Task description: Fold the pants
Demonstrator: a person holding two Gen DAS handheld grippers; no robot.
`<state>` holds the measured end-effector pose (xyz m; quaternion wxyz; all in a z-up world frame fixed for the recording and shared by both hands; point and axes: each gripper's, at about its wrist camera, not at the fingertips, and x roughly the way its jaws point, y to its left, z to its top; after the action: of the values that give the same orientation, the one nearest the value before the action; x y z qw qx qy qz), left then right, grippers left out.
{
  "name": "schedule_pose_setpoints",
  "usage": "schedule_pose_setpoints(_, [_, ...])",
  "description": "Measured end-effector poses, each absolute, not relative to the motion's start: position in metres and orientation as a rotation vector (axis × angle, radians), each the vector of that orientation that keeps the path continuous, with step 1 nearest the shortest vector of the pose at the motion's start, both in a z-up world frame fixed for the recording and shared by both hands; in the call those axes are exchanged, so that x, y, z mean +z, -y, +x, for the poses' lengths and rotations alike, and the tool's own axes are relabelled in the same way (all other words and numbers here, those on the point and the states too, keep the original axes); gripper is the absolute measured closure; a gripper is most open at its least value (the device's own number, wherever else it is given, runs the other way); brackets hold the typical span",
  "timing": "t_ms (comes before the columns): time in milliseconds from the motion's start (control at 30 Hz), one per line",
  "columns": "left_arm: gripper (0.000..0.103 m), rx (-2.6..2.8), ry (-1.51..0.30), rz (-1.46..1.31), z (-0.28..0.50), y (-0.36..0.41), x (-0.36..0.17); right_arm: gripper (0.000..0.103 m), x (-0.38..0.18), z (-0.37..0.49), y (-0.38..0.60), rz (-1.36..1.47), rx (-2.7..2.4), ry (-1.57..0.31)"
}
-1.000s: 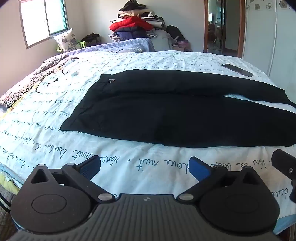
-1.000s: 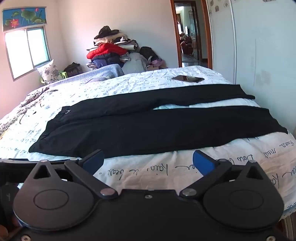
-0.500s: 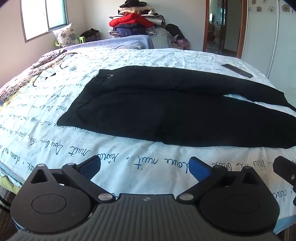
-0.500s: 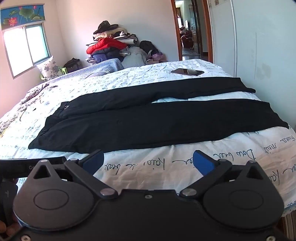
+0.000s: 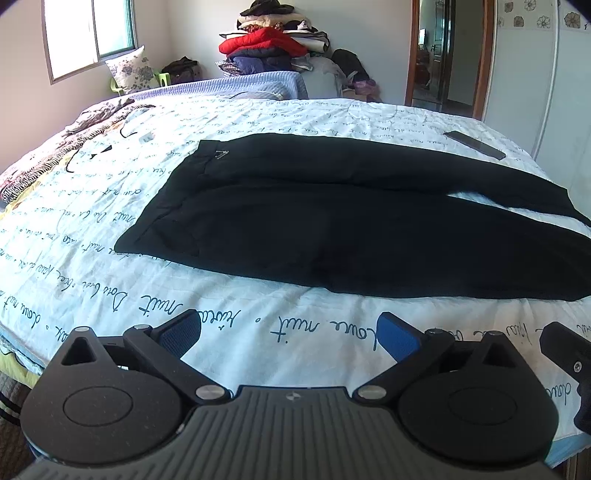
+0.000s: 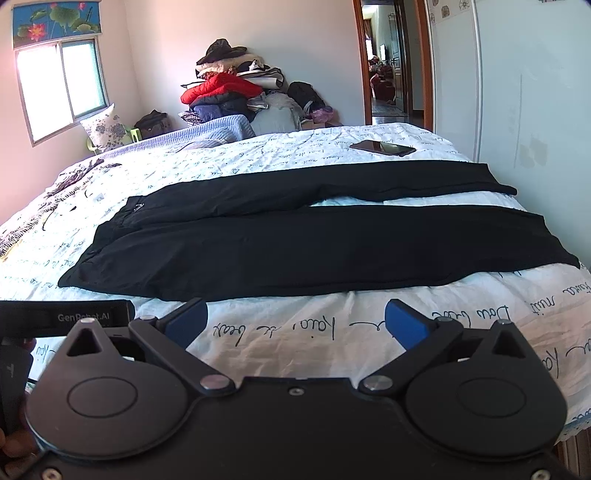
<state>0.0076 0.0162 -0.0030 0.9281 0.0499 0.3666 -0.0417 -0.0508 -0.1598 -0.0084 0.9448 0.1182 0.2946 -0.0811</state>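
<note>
— since a second ago, what's changed?
— i've brought both closer: left gripper (image 5: 290,334) and right gripper (image 6: 295,321) spread wide, empty; pants (image 6: 295,243) flat on the bed (image 5: 92,229), untouched. fold not started.

The pants (image 6: 295,251) lie flat across the bed (image 6: 332,343), waist left; a phone (image 6: 382,147) lies behind them.

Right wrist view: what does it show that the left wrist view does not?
Only the right wrist view shows the lotus picture above the window and both leg ends of the black pants. Only the left wrist view shows the striped fabric stretching along the bed's left edge. Both show the pants flat and unfolded on the script-printed bedsheet, the phone, the clothes pile, and an open, empty tool: left tool, right tool.
</note>
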Motion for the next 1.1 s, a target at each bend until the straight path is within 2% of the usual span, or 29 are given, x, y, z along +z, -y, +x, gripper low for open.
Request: schedule_pose_setpoints(1100, [0.0,-0.076,-0.76,0.115,0.007,-0.0173,-0.0059,0.0,-0.0113,-0.0517,0.1552,0.206,-0.165,-0.593])
